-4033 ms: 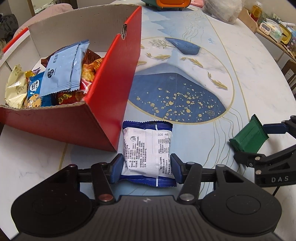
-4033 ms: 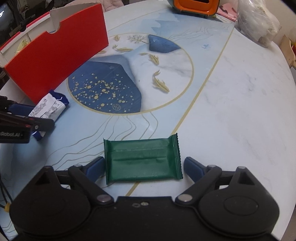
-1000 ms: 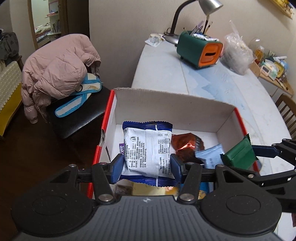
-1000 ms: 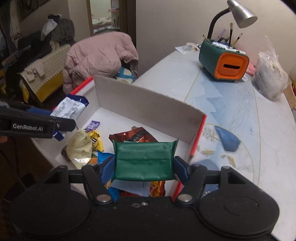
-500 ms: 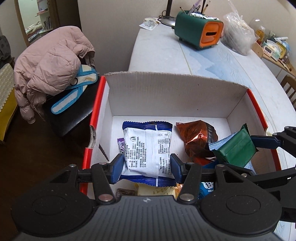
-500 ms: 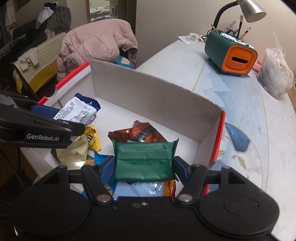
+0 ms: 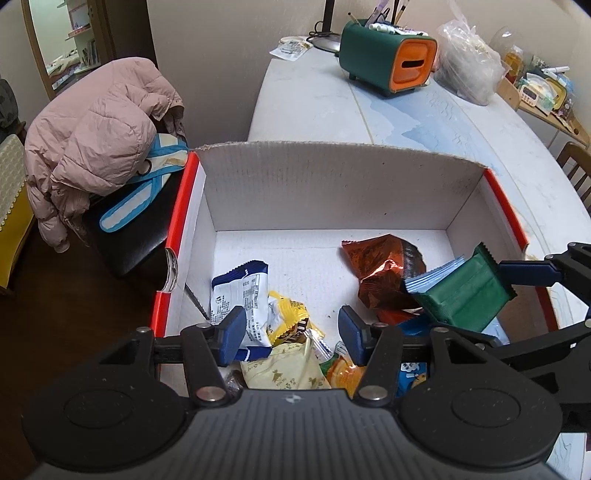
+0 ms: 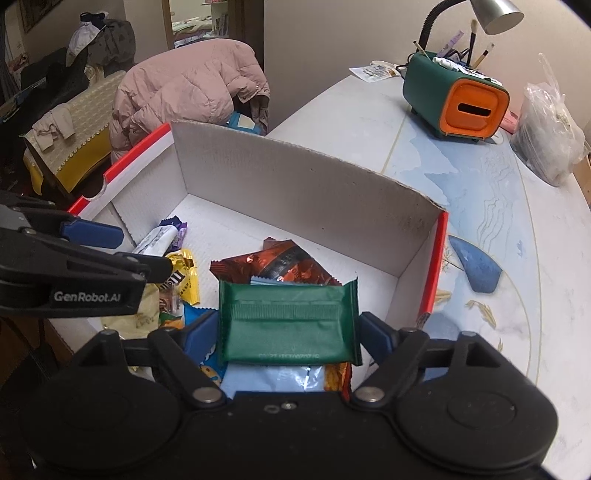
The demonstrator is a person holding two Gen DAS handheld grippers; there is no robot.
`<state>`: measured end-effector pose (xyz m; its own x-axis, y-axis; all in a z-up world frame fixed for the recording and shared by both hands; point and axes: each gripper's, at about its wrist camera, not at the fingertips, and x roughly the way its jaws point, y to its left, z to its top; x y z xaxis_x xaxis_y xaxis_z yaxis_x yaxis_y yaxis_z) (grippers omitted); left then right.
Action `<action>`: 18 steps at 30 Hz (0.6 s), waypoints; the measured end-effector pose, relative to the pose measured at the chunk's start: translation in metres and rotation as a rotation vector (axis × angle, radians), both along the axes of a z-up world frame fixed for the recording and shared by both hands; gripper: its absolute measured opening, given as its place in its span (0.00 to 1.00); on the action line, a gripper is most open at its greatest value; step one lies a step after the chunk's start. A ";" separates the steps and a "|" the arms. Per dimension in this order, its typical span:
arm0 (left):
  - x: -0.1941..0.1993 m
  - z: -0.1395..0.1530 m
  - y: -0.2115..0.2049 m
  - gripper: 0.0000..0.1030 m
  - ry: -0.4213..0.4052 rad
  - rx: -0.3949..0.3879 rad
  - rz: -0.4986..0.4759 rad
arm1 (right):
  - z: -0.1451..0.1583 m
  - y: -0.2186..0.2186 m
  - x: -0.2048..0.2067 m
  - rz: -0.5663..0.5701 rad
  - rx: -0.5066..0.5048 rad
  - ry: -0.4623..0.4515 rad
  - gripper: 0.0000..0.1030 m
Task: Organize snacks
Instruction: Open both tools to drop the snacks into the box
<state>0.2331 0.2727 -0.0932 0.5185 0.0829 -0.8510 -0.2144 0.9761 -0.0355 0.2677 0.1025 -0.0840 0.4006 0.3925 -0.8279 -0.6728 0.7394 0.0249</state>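
A red cardboard box (image 7: 184,206) with a white inside holds several snack packs. My left gripper (image 7: 291,332) is open above the box's near left part. The white and blue snack pack (image 7: 240,291) lies loose on the box floor just beyond its left finger. My right gripper (image 8: 288,334) hangs over the box's right side (image 8: 436,258) with the green snack pack (image 8: 288,321) between its fingers; the fingers look slightly parted from the pack's ends. The green pack also shows in the left wrist view (image 7: 461,295).
In the box lie a brown foil pack (image 7: 380,269), yellow packs (image 7: 288,321) and a light blue pack (image 8: 273,380). A green and orange holder (image 7: 388,62), a lamp (image 8: 495,11) and a plastic bag (image 7: 465,70) stand on the table. A chair with a pink jacket (image 7: 96,144) is at the left.
My left gripper has opened and the white and blue pack has dropped into the box. My right gripper has lowered with the green pack and its fingers have widened.
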 end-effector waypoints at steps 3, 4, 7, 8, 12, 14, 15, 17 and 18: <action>-0.005 0.007 -0.003 0.58 -0.023 -0.003 -0.007 | 0.004 -0.005 -0.001 -0.006 0.027 0.002 0.80; -0.007 0.009 -0.005 0.58 -0.031 -0.002 -0.010 | 0.006 -0.007 -0.001 -0.008 0.036 0.000 0.80; -0.012 0.017 -0.009 0.59 -0.056 0.001 -0.018 | 0.012 -0.013 -0.003 -0.012 0.058 -0.006 0.90; -0.014 0.019 -0.010 0.60 -0.064 0.000 -0.021 | 0.014 -0.016 -0.004 -0.013 0.067 -0.009 0.92; -0.023 0.029 -0.014 0.63 -0.094 -0.011 -0.024 | 0.024 -0.027 -0.009 -0.017 0.101 -0.014 0.92; -0.028 0.034 -0.016 0.64 -0.109 -0.014 -0.024 | 0.029 -0.033 -0.011 -0.024 0.119 -0.017 0.95; -0.030 0.037 -0.016 0.67 -0.115 -0.015 -0.024 | 0.031 -0.036 -0.012 -0.028 0.129 -0.019 0.96; -0.035 0.042 -0.018 0.68 -0.132 -0.019 -0.023 | 0.037 -0.043 -0.016 -0.038 0.152 -0.029 0.97; -0.037 0.046 -0.019 0.68 -0.142 -0.019 -0.021 | 0.041 -0.046 -0.018 -0.039 0.165 -0.036 0.98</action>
<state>0.1956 0.2538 -0.0477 0.6354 0.0556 -0.7702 -0.1858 0.9791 -0.0826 0.2497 0.0564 -0.0432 0.4463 0.5054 -0.7385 -0.6461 0.7530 0.1248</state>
